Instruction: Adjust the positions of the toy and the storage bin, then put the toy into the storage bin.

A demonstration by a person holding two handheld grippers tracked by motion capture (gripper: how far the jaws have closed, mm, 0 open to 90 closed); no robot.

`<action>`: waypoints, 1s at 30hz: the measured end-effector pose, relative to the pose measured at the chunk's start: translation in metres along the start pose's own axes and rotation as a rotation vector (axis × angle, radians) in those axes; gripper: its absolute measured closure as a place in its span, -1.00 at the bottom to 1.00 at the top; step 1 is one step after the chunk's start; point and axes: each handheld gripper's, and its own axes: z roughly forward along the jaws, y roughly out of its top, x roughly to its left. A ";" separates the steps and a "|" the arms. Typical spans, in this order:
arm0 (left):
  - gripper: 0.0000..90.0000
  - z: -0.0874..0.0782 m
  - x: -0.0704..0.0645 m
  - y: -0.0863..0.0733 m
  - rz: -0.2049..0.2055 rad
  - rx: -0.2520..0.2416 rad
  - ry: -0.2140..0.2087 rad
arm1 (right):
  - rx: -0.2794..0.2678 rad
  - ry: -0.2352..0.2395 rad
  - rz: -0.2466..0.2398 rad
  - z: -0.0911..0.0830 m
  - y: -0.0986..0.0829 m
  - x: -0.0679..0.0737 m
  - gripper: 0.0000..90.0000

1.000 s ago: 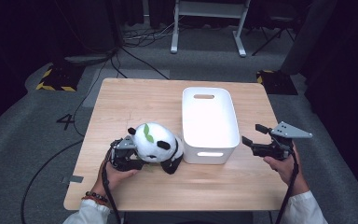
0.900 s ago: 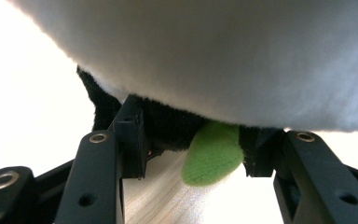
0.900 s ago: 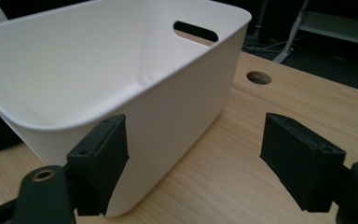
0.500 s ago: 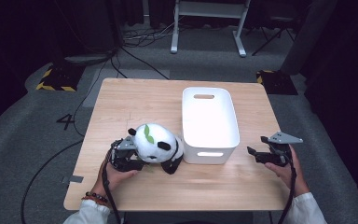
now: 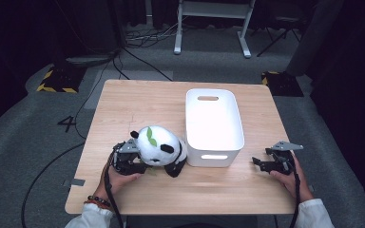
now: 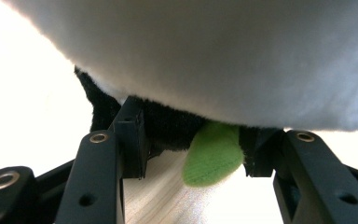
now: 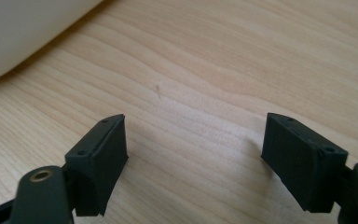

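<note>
1. The left gripper (image 5: 129, 159) sits at the near left of the wooden table (image 5: 138, 102), its jaws closed on the black underside of the one panda plush (image 5: 159, 148); in the left gripper view a green felt leaf (image 6: 213, 153) hangs between the jaws.
2. The right gripper (image 5: 266, 165) rests low at the near right of the table, jaws spread wide with bare wood between them. Against the earlier frames it has dropped and drawn back toward the person; the left gripper and panda have not shifted.
3. The panda lies just left of the one white bin (image 5: 214, 126), its black paw touching the bin's near corner.
4. On the grey floor left of the table a painted "4" (image 5: 68, 123) is readable.
5. Farther off lie two yellow-and-black striped blocks (image 5: 54, 80).
</note>
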 end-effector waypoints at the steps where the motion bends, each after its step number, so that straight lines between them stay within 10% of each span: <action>1: 0.15 0.000 0.000 0.000 0.000 0.002 0.000 | -0.003 0.002 0.002 0.000 0.000 0.000 -0.55; 30: 0.21 0.003 0.000 -0.007 0.004 -0.029 -0.017 | -0.004 0.007 -0.008 0.003 0.000 0.000 -0.64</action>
